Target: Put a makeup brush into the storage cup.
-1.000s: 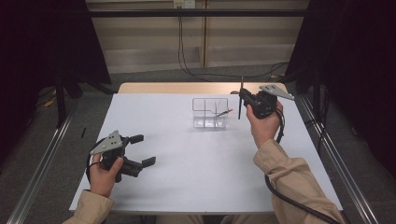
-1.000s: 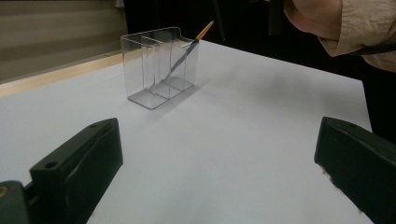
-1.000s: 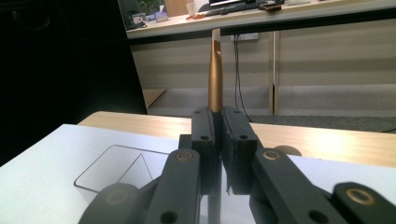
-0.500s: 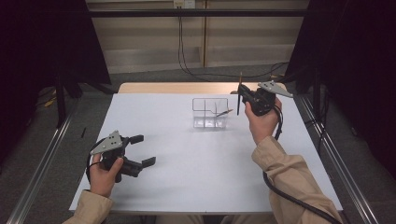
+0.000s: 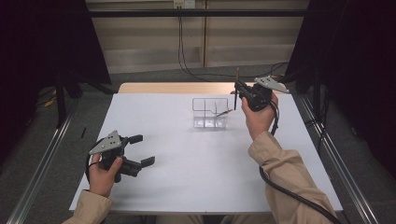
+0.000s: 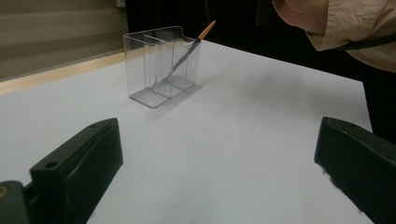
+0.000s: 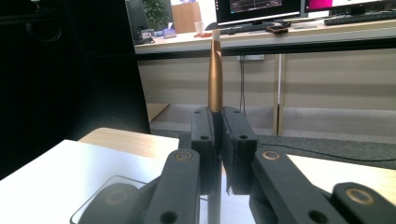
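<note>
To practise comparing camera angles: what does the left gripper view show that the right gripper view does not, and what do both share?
Left gripper view: its own two jaws set wide apart, and a brush leaning inside the clear holder.

Right gripper view: the right gripper shut on an upright brush handle, with a desk and monitors behind.

Both: the white table and part of the clear holder.

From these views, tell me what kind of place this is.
Probably a lab or office set up for recording: a bare white table inside dark curtains, and a desk with monitors behind it. The right gripper holds a brush there.
</note>
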Demonstrator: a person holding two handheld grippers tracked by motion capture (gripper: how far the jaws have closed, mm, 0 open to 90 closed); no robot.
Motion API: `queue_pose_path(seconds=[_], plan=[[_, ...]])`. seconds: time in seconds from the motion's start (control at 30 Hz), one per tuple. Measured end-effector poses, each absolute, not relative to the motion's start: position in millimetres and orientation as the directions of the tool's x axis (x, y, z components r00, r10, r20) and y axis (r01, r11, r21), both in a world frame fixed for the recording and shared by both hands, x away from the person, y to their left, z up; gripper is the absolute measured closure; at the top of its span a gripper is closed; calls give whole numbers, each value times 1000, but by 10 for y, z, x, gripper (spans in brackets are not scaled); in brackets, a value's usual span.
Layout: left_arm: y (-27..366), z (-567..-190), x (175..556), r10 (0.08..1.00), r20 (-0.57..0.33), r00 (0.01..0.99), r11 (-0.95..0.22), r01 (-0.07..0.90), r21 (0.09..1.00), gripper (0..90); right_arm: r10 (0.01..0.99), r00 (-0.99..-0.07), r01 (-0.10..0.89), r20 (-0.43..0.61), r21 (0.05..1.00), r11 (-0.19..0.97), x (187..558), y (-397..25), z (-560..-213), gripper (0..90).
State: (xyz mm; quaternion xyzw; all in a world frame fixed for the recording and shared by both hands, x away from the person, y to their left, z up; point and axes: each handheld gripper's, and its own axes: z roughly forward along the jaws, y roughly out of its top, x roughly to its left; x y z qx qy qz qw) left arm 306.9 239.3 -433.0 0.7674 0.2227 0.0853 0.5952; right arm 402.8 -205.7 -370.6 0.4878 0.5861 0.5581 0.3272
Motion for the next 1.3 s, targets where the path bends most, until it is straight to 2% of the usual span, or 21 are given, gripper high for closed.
queue_pose_path(seconds=[1.3], plan=[[2397,-4333,3069,443,-132,887,-194,239,951,11,927,-345,200,146,977,-79,4079,-1824,-3658,841]])
